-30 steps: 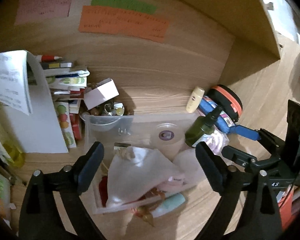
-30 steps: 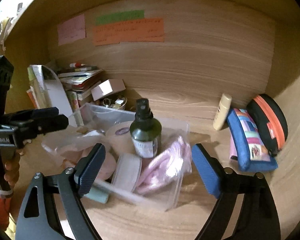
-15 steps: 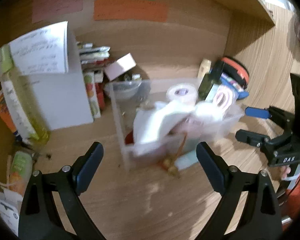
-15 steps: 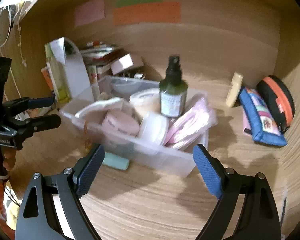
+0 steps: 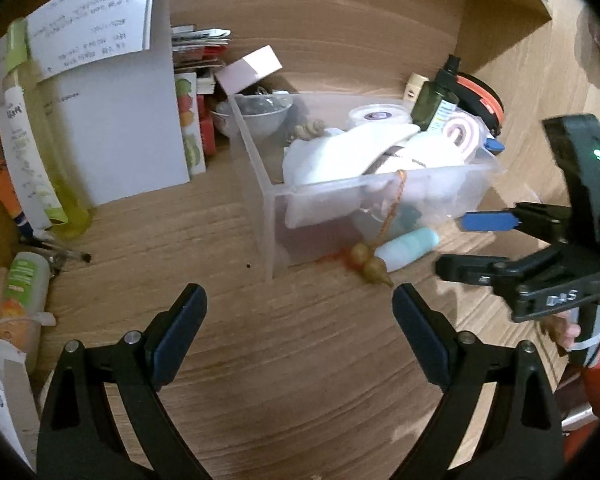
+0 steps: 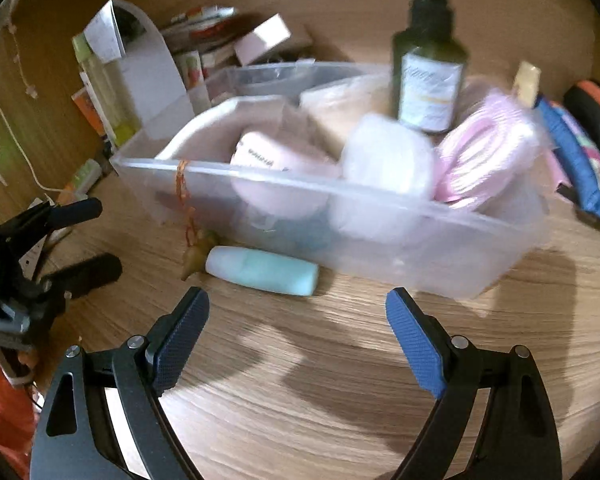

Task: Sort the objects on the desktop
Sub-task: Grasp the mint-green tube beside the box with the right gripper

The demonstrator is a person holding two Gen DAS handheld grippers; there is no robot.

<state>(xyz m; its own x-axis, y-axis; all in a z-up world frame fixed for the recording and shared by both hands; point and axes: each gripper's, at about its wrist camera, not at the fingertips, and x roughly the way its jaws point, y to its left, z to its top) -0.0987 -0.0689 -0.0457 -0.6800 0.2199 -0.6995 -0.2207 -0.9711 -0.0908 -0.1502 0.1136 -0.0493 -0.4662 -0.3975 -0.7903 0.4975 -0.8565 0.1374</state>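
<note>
A clear plastic bin (image 5: 268,208) (image 6: 380,208) stands on the wooden desk, full of white and pink packs, a tape roll (image 5: 376,114) and a dark green spray bottle (image 6: 428,68) (image 5: 436,98). A pale teal bottle (image 6: 262,270) (image 5: 408,246) lies on the desk against the bin's front wall, beside a tan gourd charm (image 5: 370,266) on an orange cord. My left gripper (image 5: 300,320) is open and empty, short of the bin. My right gripper (image 6: 296,328) is open and empty, just in front of the teal bottle; it also shows in the left wrist view (image 5: 472,244).
White file holder (image 5: 120,120), yellow-green bottle (image 5: 40,160) and stacked booklets stand left of the bin. A pink box (image 5: 248,68) and bowl (image 5: 256,114) lie behind it. A blue pencil case (image 6: 580,160) and black-orange pouch (image 6: 596,116) lie right. Wooden walls close the back and right.
Both grippers have pulled back from the bin and dropped lower, so more bare desk shows in front. The bin's contents look unmoved. Both jaws stay open.
</note>
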